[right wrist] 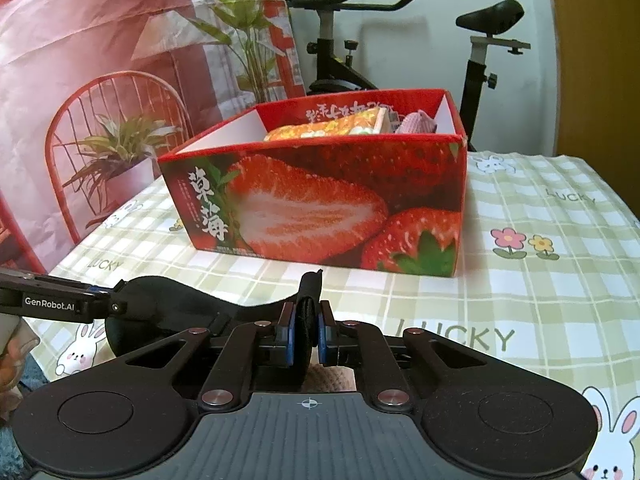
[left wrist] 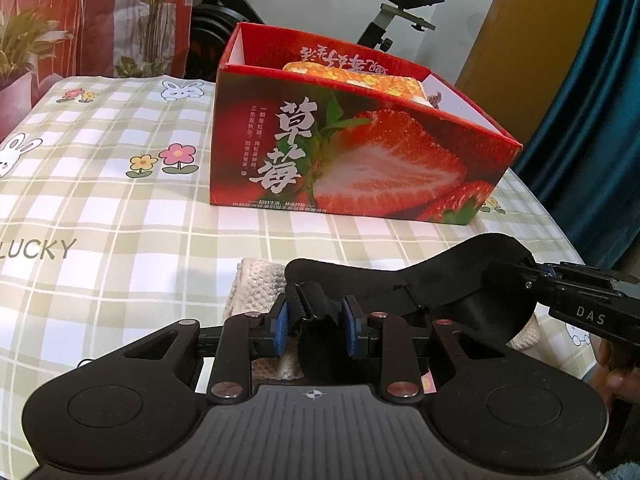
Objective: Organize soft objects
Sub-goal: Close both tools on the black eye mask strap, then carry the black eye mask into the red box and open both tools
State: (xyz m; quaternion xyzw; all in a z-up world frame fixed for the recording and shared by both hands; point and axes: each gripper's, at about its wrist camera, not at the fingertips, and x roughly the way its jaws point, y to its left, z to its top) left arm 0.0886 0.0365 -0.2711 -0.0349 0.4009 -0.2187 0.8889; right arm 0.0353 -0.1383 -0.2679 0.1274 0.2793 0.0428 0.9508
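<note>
Your left gripper (left wrist: 316, 322) is clamped on one end of a black eye mask (left wrist: 404, 280); its blue pads (left wrist: 281, 326) press the bunched strap end from both sides. Your right gripper (right wrist: 307, 334) is closed tight on the opposite end of the same mask (right wrist: 172, 304), with the fabric pinched edge-on between its pads (right wrist: 291, 332). The mask spans between the two grippers, stretched above the table rather than lying flat on it.

Beneath the mask, a cream knitted cloth (left wrist: 256, 284) lies on the checked tablecloth (left wrist: 120, 200), partly hidden by the left gripper and the mask. In the right wrist view only a small patch of it (right wrist: 330, 378) shows under the fingers.

The red strawberry-print box (left wrist: 360, 160) stands open on the table beyond both grippers, well apart from the mask. Inside it lies an orange floral fabric item (right wrist: 324, 128), and next to that a pink knitted piece (right wrist: 418, 122) near the right wall of the box (right wrist: 320, 200). An exercise bike (right wrist: 400, 40) stands behind the table
</note>
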